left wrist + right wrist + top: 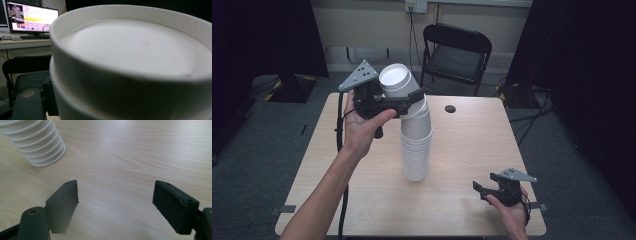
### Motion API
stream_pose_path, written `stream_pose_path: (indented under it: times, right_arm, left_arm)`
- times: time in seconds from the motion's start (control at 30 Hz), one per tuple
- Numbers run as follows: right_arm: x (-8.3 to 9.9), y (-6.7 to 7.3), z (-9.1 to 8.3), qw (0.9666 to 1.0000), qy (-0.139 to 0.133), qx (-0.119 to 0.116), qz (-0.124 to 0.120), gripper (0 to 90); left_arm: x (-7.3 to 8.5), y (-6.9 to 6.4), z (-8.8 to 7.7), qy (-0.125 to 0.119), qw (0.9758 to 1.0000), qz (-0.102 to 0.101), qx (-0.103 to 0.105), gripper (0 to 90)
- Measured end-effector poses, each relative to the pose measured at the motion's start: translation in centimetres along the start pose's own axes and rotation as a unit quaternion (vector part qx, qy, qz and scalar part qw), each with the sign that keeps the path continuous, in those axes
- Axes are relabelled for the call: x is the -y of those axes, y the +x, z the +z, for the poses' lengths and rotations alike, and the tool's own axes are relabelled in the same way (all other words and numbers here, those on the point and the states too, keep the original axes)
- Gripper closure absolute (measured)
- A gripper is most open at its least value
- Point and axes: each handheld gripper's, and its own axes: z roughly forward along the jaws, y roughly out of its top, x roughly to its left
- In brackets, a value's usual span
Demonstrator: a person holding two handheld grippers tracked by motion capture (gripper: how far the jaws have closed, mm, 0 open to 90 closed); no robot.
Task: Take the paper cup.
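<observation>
Up high first, from the high view: tall stack of upside-down white paper cups (416, 145) standing near the middle of the pale wooden table (472, 145), long axis upright in the lower part, bending over toward the left and far side at the top. Left gripper (414, 97) clamped across that tilted top section of white paper cups (399, 82), at the head of the stack, jaws closed on the sides, round cup base facing up and toward the camera. Top section tipped off the stack's axis but apparently not yet clear of it, so the likely coming move a pull up and away along that tilted axis. Right gripper (479, 189) low by the near right corner of the table, well apart from the stack, to the right and nearer than the stack's foot, jaws spread, holding nothing. Left hand plainly the nearer one.

Next, the left gripper view: white recessed cup base (135, 50) pressed close against the lens, another rim just below; jaws hidden behind the cups.

Last, the right gripper view: two black jaws wide apart over bare wood, ribbed foot of the stack (37, 142) off to the upper left, not between the jaws.
</observation>
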Motion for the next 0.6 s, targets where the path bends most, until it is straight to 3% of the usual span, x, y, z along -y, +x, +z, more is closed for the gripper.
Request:
stream_pose_path:
  times: [0.2, 0.4, 0.5, 0.6]
  right_arm:
    - [0.0, 0.0, 0.0, 1.0, 0.001, 0.001, 0.0, 20.3]
    - [0.0, 0.1, 0.1, 1.0, 0.003, 0.0, 0.0, 20.3]
    - [0.1, 0.1, 0.1, 1.0, 0.002, 0.002, 0.0, 20.3]
    - [0.0, 0.1, 0.1, 1.0, 0.004, 0.002, -0.001, 20.3]
  left_arm:
    - [-0.1, -0.3, -1.0, 0.011, 0.9999, 0.008, -0.003, 17.6]
    - [0.2, 0.2, -2.2, 0.009, 1.0, 0.003, -0.003, 17.6]
    - [0.5, 0.4, -2.9, 0.004, 0.9997, 0.004, -0.023, 17.6]
    - [0.8, 0.8, -3.5, 0.003, 0.9996, -0.001, -0.029, 17.6]
